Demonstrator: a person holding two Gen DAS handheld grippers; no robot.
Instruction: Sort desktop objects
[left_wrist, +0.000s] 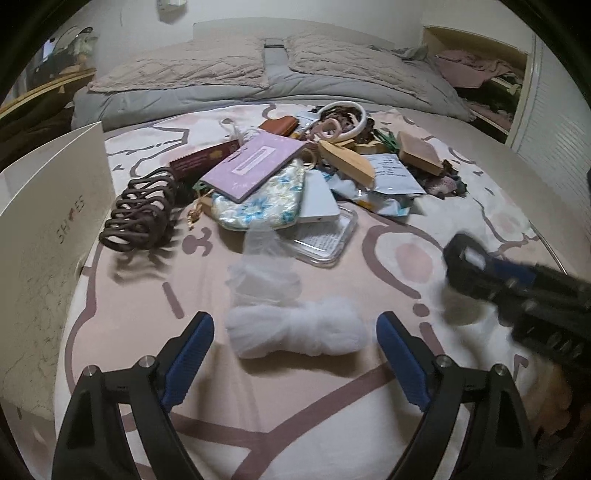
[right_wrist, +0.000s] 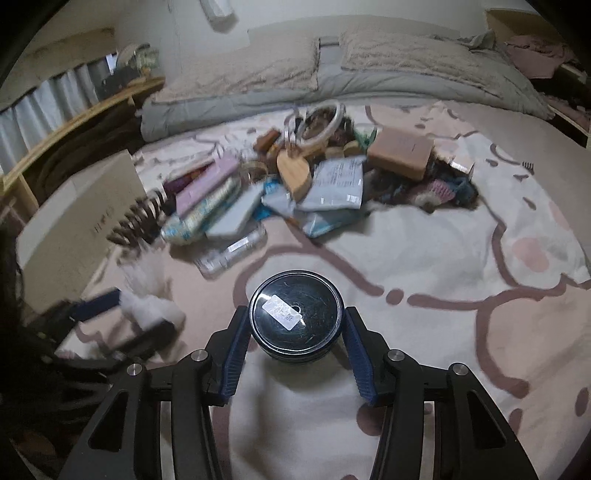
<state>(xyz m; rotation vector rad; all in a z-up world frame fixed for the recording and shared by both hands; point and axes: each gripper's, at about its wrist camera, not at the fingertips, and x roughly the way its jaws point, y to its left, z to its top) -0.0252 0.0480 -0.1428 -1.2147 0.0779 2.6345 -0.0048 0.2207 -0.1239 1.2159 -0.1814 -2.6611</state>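
Round black tin (right_wrist: 294, 312) sits clamped between the right gripper (right_wrist: 294, 325) pads, above the patterned bedsheet (right_wrist: 424, 240). Left gripper (left_wrist: 295, 325) stands wide open around a white fluffy bundle (left_wrist: 297, 328), near the clutter pile (left_wrist: 295, 162).

We see the left gripper (left_wrist: 295, 325) with its jaws wide, a white fluffy bundle (left_wrist: 297, 332) lying between them on the bed (left_wrist: 369, 424), untouched. Beyond it sit a brown hair claw (left_wrist: 142, 214) and a purple notebook (left_wrist: 255, 164). At right, blurred, is probably the right gripper (left_wrist: 465, 258).
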